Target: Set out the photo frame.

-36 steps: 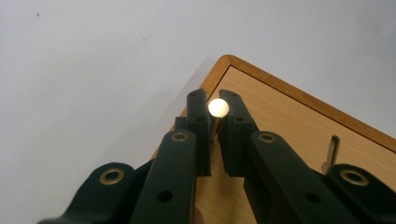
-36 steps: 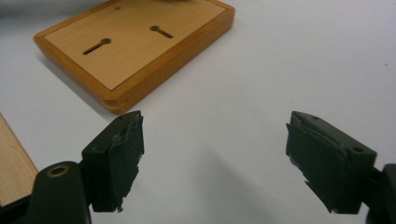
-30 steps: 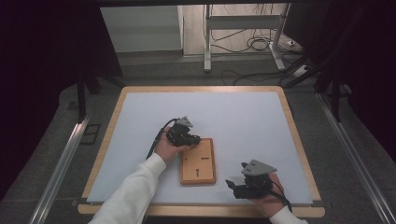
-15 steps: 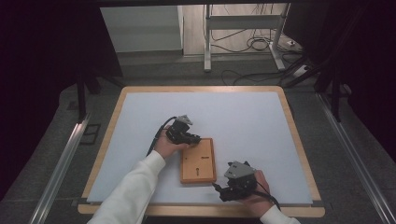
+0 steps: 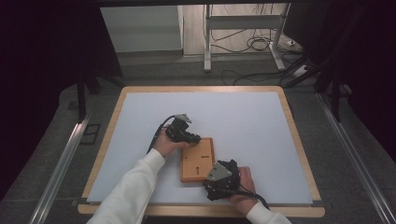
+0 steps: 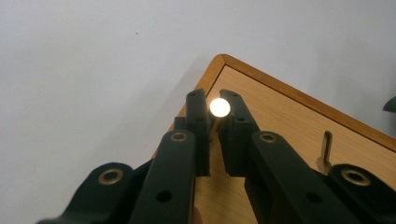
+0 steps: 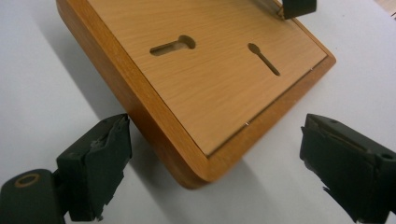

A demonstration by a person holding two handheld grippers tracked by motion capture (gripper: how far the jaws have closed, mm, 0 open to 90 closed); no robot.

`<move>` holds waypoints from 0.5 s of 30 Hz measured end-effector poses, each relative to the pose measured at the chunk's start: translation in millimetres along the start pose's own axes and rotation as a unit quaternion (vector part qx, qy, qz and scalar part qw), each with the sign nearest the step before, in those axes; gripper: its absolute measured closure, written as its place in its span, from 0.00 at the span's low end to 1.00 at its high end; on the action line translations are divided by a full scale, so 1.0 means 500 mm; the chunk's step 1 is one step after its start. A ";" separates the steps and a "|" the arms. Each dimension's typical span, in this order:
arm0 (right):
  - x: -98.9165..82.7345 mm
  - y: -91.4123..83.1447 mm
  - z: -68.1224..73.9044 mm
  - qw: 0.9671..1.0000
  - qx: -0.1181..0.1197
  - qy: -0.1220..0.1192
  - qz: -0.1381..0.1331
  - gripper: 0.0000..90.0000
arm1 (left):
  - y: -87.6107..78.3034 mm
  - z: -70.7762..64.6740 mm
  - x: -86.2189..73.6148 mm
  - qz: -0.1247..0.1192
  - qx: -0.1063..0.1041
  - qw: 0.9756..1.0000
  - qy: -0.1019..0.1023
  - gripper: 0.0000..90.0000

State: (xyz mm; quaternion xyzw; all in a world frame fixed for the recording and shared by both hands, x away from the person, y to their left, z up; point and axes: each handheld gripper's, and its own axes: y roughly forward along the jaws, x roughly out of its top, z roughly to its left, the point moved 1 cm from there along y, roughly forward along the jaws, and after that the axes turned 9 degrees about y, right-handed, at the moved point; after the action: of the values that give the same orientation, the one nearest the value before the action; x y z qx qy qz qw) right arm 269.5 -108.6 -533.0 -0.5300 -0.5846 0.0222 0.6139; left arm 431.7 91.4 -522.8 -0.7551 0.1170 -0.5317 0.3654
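My right gripper (image 5: 215, 179) has slid left to the board's (image 5: 198, 159) lower-right corner, jaws wide astride it. Left gripper (image 5: 192, 138) unmoved, jaws narrow, pinching a bright round peg (image 6: 219, 107) at board's upper-left corner, frame centre.

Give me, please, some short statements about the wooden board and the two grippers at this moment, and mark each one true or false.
1. The wooden board lies flat on the white table surface. True.
2. The right gripper is shut on a corner of the board. False: its jaws stand wide open, one on each side of the near corner, not touching it.
3. The left gripper has its jaws closed on a small round-ended peg at the board's edge. True.
4. The board's face is smooth and has no openings. False: two keyhole-shaped slots are cut in it.
5. The left gripper is at the board's far corner. True.
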 end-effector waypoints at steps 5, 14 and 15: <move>0.007 0.013 0.011 0.999 -0.028 -0.022 -0.001 0.11 | 0.000 0.003 0.001 0.002 -0.004 1.000 -0.003 0.93; 0.022 0.006 0.025 0.996 -0.056 -0.062 -0.033 0.18 | 0.000 -0.001 0.002 0.000 0.013 1.000 -0.001 0.93; 0.025 0.002 0.025 0.996 -0.053 -0.060 -0.038 0.21 | 0.000 -0.002 0.003 0.000 0.016 1.000 -0.001 0.93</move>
State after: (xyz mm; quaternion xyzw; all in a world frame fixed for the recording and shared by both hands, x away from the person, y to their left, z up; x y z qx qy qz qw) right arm 265.1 -92.2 -528.1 -0.5369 -0.6405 0.0002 0.5491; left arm 431.5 90.1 -521.4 -0.7499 0.1076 -0.5326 0.3773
